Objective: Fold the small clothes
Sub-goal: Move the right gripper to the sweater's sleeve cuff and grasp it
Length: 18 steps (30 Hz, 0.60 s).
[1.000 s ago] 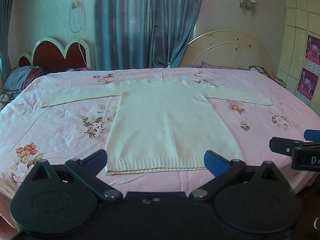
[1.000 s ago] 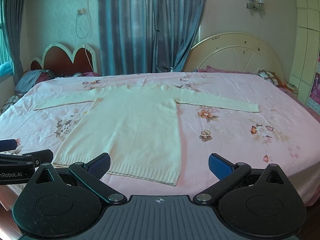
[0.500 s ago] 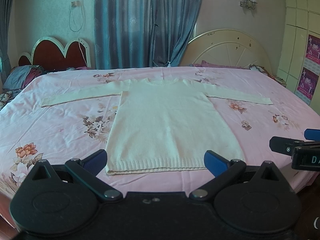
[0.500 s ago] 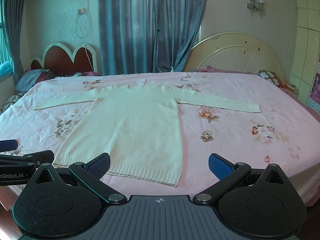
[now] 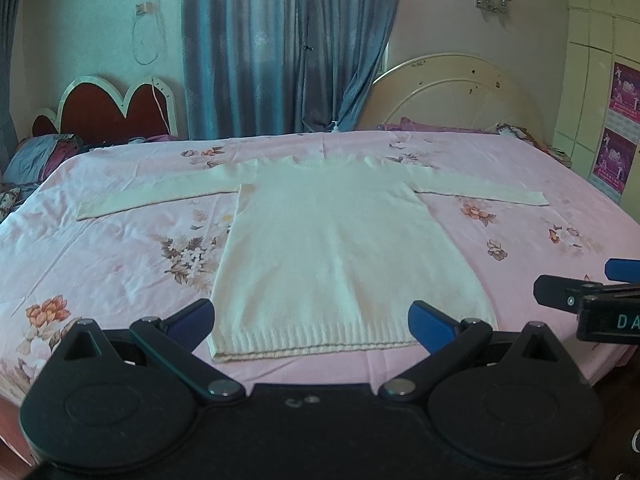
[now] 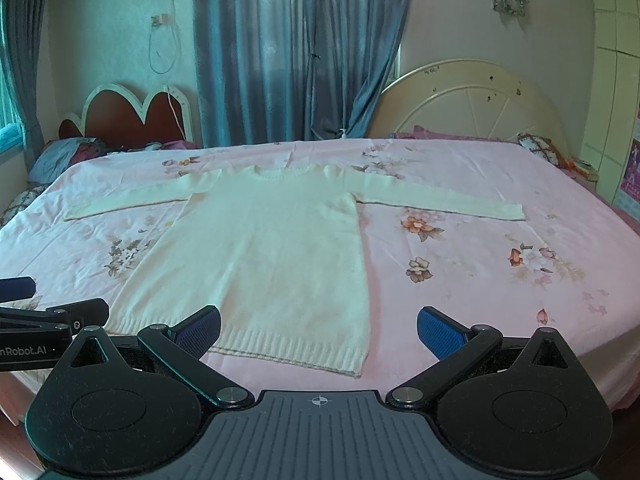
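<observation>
A cream long-sleeved knit sweater (image 5: pixel 340 248) lies flat on the pink floral bed sheet (image 5: pixel 120 264), both sleeves spread out, neck toward the far side; it also shows in the right wrist view (image 6: pixel 272 256). My left gripper (image 5: pixel 312 322) is open and empty, hovering just in front of the sweater's ribbed hem. My right gripper (image 6: pixel 320 330) is open and empty, in front of the hem's right corner. The right gripper's fingers (image 5: pixel 568 300) show at the right edge of the left wrist view; the left gripper's fingers (image 6: pixel 60 314) show at the left edge of the right wrist view.
The bed's near edge runs just below the hem. Two headboards, a red one (image 5: pixel 108 114) and a cream one (image 5: pixel 452 96), stand at the far side with blue curtains (image 5: pixel 288 48) between. Pillows (image 5: pixel 36 156) lie far left. A wardrobe (image 5: pixel 600 80) stands on the right.
Both views have shifted only slightly; the sweater sits a touch lower and nearer in frame. Both grippers stay open and nothing was grasped.
</observation>
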{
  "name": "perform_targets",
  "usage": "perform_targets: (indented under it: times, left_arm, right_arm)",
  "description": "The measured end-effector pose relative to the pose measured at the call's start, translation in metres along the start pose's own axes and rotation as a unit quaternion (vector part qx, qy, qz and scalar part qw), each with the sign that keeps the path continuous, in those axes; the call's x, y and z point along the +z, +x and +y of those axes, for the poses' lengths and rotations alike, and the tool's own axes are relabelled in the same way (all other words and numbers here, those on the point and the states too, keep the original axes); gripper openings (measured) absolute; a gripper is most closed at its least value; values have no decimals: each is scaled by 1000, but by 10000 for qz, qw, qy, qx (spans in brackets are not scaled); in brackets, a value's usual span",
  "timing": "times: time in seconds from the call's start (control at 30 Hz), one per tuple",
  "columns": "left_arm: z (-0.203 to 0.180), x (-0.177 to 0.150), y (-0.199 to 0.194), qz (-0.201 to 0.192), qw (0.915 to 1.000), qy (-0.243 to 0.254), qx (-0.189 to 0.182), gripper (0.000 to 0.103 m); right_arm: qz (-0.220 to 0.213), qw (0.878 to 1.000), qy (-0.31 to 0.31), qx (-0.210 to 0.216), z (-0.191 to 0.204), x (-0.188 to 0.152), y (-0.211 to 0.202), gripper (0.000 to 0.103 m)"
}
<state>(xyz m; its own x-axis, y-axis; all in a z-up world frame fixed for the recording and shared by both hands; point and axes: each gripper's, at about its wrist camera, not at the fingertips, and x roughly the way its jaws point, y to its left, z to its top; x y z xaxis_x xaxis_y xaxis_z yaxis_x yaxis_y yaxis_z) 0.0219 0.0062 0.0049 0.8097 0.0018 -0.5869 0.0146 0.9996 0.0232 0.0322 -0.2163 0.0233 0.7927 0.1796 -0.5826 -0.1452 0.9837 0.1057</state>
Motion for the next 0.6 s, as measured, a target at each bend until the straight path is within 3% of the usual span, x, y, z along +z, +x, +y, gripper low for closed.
perform_targets:
  times: [0.6]
  left_arm:
    - [21,54,96,57,9993,187,-309,103]
  right_arm:
    - [-11,9991,195,-379,1,53,88,103]
